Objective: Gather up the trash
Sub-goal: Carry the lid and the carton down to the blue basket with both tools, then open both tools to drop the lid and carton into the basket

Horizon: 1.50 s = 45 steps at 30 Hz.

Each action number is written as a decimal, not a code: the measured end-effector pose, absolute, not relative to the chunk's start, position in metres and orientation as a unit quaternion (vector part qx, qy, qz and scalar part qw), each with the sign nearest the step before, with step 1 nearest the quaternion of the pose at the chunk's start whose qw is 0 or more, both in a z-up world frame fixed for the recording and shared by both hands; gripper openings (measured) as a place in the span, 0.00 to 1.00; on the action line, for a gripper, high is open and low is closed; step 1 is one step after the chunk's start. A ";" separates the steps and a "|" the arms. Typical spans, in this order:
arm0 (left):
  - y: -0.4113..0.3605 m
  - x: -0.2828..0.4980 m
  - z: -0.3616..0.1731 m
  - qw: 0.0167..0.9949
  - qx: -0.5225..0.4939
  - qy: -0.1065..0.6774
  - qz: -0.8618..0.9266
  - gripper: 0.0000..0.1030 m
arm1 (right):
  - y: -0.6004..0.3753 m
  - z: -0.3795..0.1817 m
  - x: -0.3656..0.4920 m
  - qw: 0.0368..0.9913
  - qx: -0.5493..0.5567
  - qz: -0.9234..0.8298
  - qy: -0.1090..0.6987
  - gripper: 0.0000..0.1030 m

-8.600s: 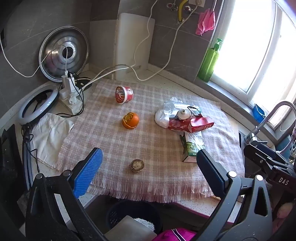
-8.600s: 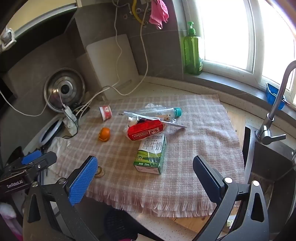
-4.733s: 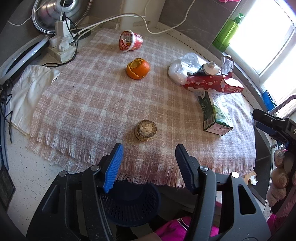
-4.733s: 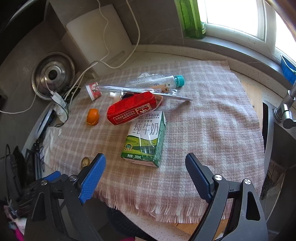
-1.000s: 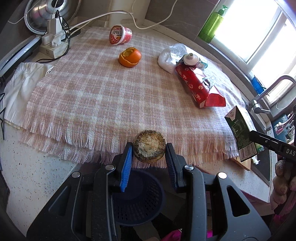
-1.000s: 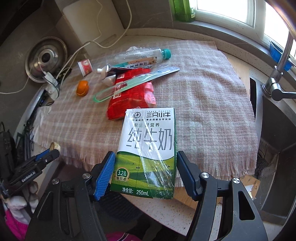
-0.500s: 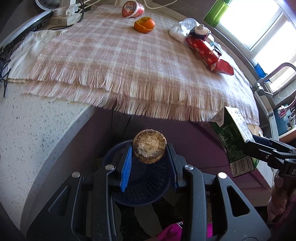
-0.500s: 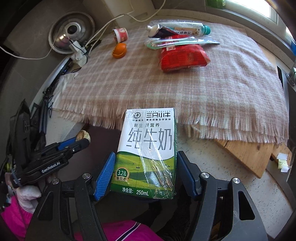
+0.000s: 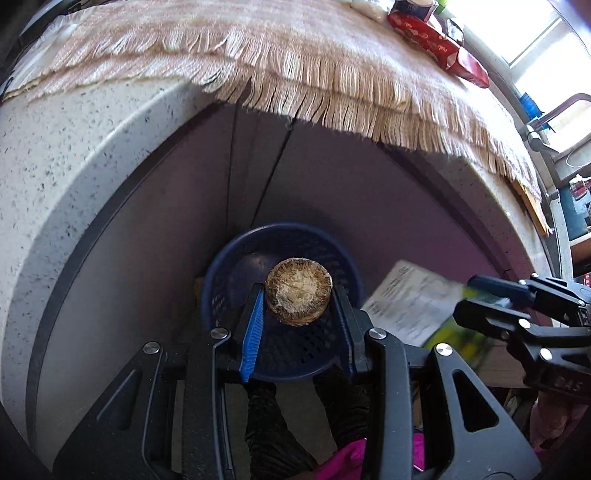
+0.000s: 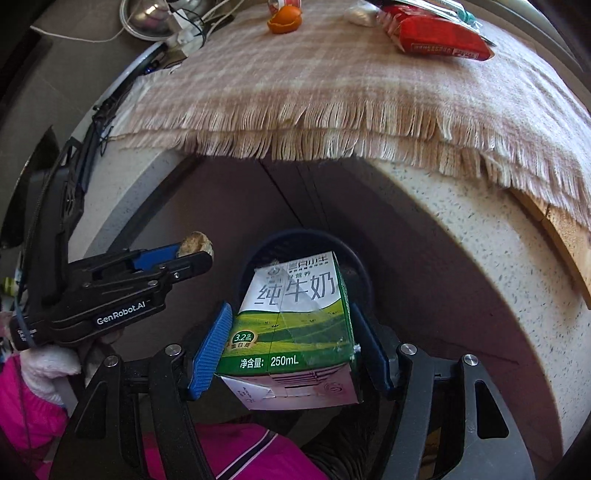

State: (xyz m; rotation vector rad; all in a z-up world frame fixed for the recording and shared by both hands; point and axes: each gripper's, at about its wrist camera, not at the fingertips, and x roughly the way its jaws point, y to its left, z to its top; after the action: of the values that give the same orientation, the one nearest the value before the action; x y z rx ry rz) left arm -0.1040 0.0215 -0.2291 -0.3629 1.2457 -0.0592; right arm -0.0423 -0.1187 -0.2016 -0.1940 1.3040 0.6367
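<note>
My left gripper (image 9: pixel 298 295) is shut on a small round brown muffin-like scrap (image 9: pixel 298 291) and holds it above the dark blue trash basket (image 9: pixel 221 266) on the floor below the counter. My right gripper (image 10: pixel 290 321) is shut on a green and white milk carton (image 10: pixel 295 314), held above the same basket (image 10: pixel 354 262). The left gripper with the scrap (image 10: pixel 195 243) shows at the left of the right wrist view. The blurred carton (image 9: pixel 413 302) shows at the right of the left wrist view.
The speckled counter edge (image 10: pixel 480 229) curves overhead with a fringed plaid cloth (image 10: pixel 332 92). On the cloth lie a red packet (image 10: pixel 436 37), an orange peel (image 10: pixel 284 18) and a white bag. Grey cabinet doors (image 9: pixel 184 206) stand behind the basket. A faucet (image 9: pixel 546 118) is at right.
Both grippers have dropped lower below the counter edge and closer to the basket. The carton has moved left toward the basket. Both still hold their items.
</note>
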 end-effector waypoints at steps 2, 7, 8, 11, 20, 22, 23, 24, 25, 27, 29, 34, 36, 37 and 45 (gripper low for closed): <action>0.020 -0.105 -0.239 0.793 -0.166 0.585 -0.027 0.34 | -0.117 -0.217 -0.041 0.729 -0.083 0.291 0.614 0.17; 0.014 -0.100 -0.269 0.777 -0.151 0.610 -0.033 0.34 | -0.113 -0.246 -0.034 0.728 -0.101 0.273 0.622 0.17; 0.012 -0.098 -0.275 0.772 -0.149 0.617 -0.034 0.34 | -0.115 -0.249 -0.032 0.725 -0.098 0.272 0.625 0.17; 0.007 -0.096 -0.285 0.767 -0.139 0.625 -0.031 0.34 | -0.118 -0.252 -0.032 0.723 -0.098 0.272 0.628 0.19; 0.011 -0.094 -0.290 0.764 -0.138 0.630 -0.024 0.52 | -0.120 -0.249 -0.034 0.718 -0.096 0.283 0.629 0.26; 0.009 -0.090 -0.285 0.766 -0.139 0.627 -0.024 0.52 | -0.117 -0.246 -0.033 0.719 -0.098 0.283 0.627 0.27; 0.009 -0.088 -0.282 0.768 -0.136 0.626 -0.024 0.52 | -0.115 -0.244 -0.032 0.721 -0.098 0.282 0.626 0.27; 0.013 -0.088 -0.280 0.770 -0.134 0.624 -0.025 0.52 | -0.113 -0.242 -0.032 0.722 -0.097 0.282 0.625 0.27; 0.013 -0.086 -0.276 0.771 -0.133 0.622 -0.025 0.52 | -0.113 -0.239 -0.031 0.723 -0.095 0.282 0.624 0.27; 0.013 -0.087 -0.267 0.776 -0.132 0.616 -0.026 0.52 | -0.112 -0.232 -0.030 0.726 -0.092 0.283 0.620 0.27; 0.015 -0.085 -0.257 0.782 -0.129 0.609 -0.025 0.52 | -0.111 -0.222 -0.029 0.731 -0.090 0.284 0.614 0.32; 0.012 -0.085 -0.236 0.801 -0.129 0.584 -0.021 0.52 | -0.116 -0.197 -0.023 0.746 -0.082 0.291 0.594 0.39; 0.016 -0.085 -0.227 0.808 -0.136 0.573 -0.019 0.52 | -0.117 -0.184 -0.019 0.753 -0.076 0.293 0.585 0.42; 0.018 -0.083 -0.221 0.811 -0.139 0.567 -0.018 0.52 | -0.119 -0.180 -0.018 0.756 -0.072 0.295 0.579 0.47; 0.037 -0.062 -0.169 0.838 -0.160 0.522 -0.006 0.52 | -0.143 -0.134 0.007 0.794 -0.041 0.290 0.533 0.63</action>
State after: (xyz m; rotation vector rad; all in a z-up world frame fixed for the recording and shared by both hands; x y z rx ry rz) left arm -0.0623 0.0367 -0.1689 -0.3380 1.1055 -0.0126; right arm 0.0071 -0.1428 -0.1339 -0.0889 1.1448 0.6242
